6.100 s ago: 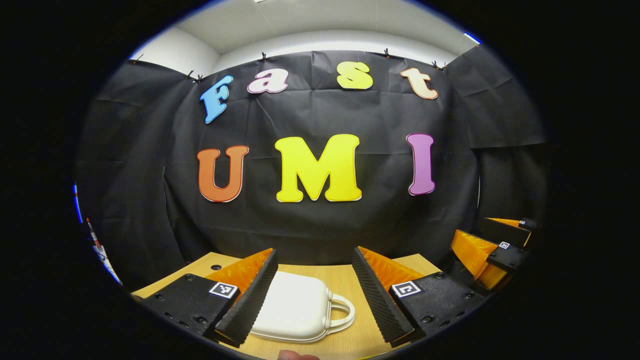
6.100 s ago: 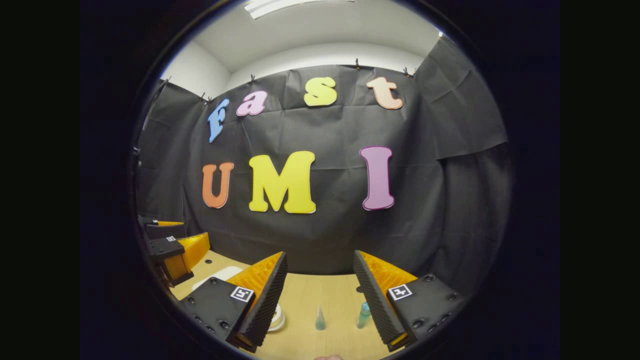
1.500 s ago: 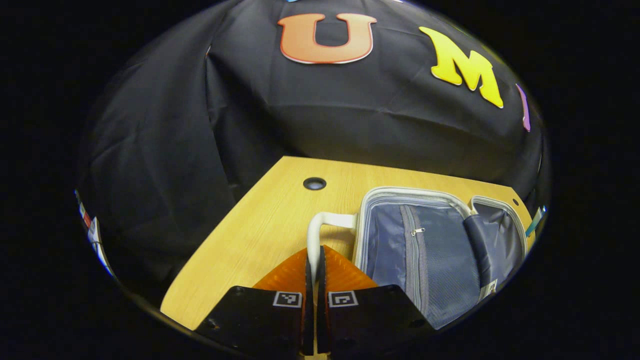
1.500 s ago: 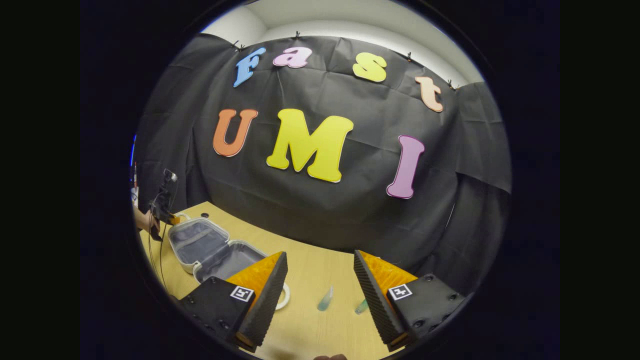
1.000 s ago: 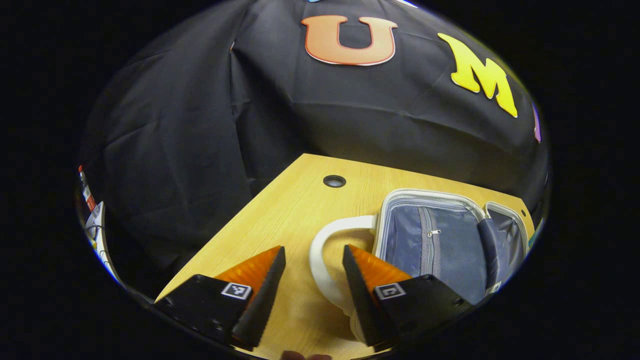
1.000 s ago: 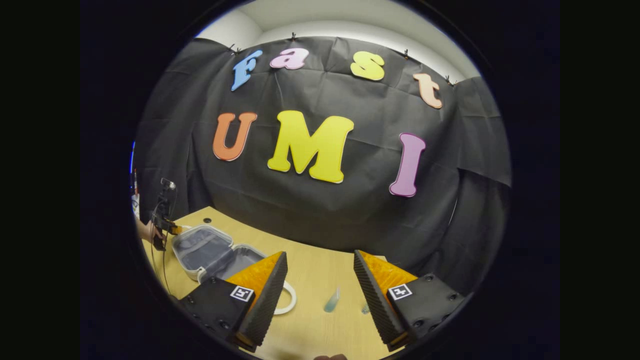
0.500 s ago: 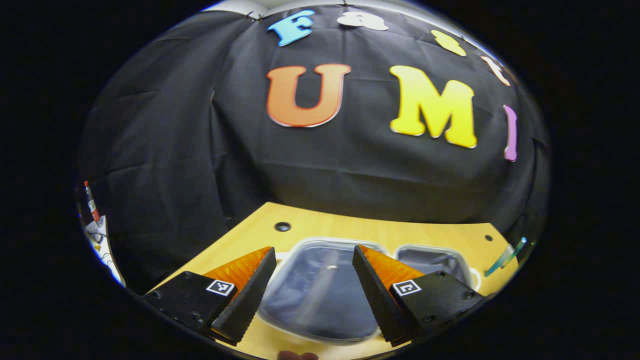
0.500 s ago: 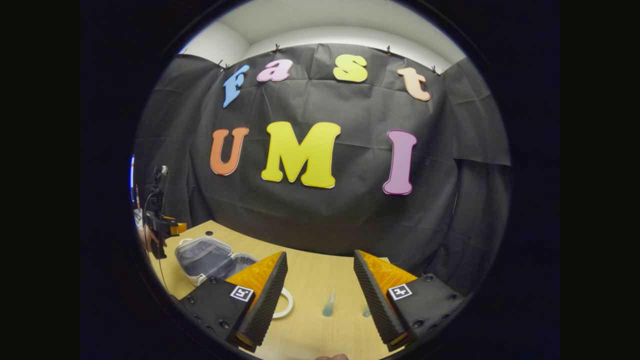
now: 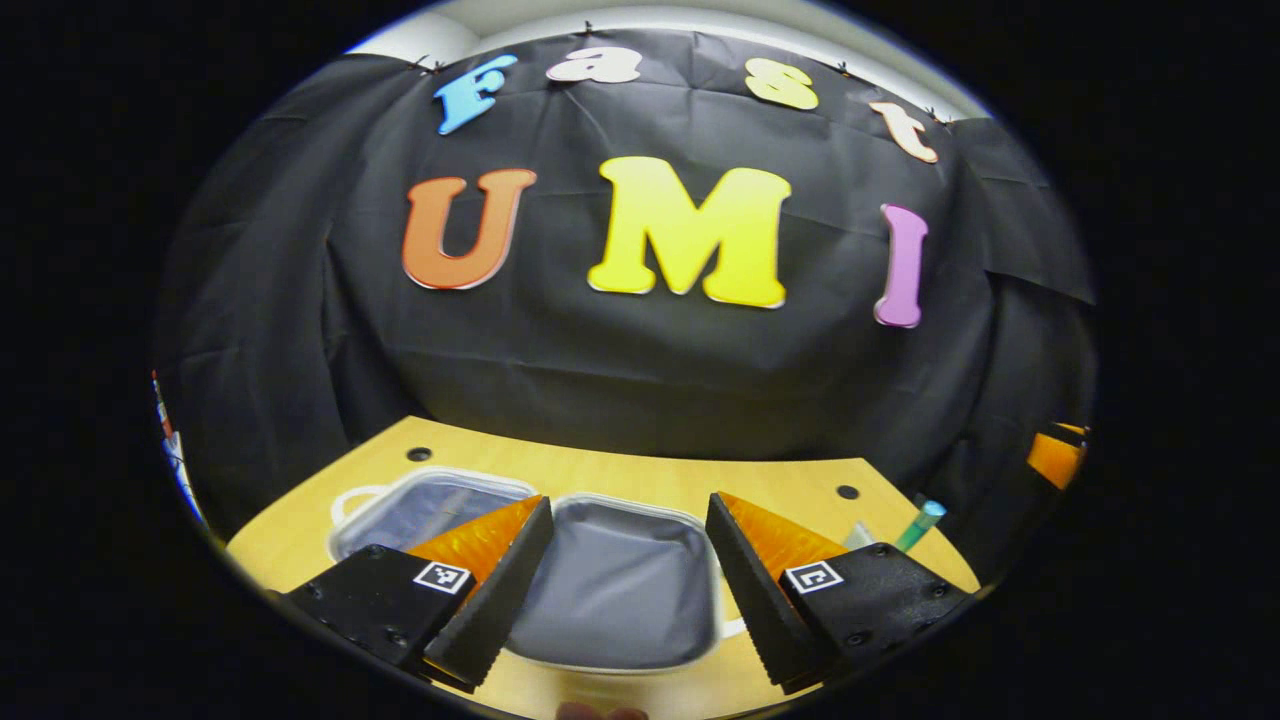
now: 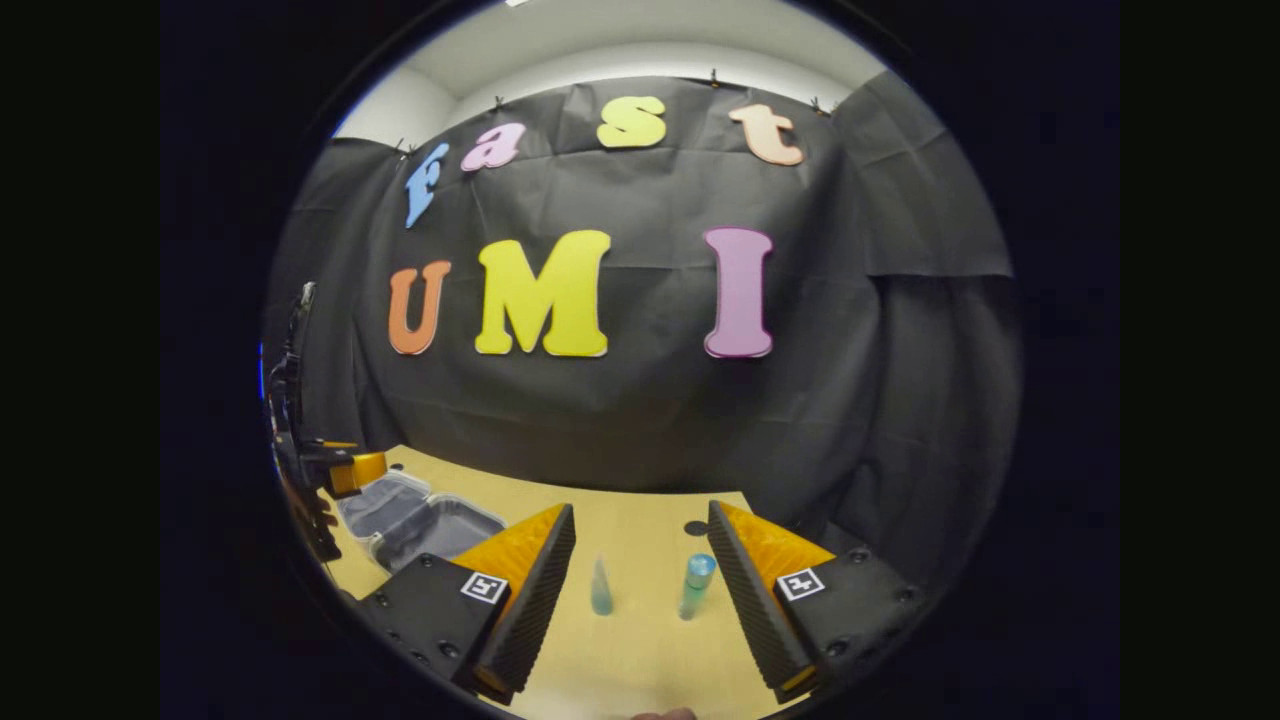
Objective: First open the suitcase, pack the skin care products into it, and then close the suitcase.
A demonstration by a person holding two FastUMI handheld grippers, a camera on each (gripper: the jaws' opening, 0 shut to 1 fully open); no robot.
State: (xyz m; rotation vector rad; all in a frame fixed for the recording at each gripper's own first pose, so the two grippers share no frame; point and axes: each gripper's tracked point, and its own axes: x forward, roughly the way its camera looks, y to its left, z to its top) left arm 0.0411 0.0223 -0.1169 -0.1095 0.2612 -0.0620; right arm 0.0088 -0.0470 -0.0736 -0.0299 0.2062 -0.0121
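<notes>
Around you, black cloth wall (image 9: pixel 650 370) creased and clipped along its top edge, pale ceiling (image 10: pixel 640 45) above it, light wooden desk (image 9: pixel 640 470) before you with small round cable holes (image 9: pixel 419 454), cloth draped behind its far edge

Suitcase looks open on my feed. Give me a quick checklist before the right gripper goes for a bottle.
1. Suitcase open, both halves flat on the table: ok.
2. Right gripper open: ok.
3. Left gripper open, holding nothing: ok.
4. Cone-topped bottle and capped bottle upright between the right gripper's fingers: ok.
5. Bottles apart from each other: ok.
6. Any further skin care products: cannot tell.
</notes>
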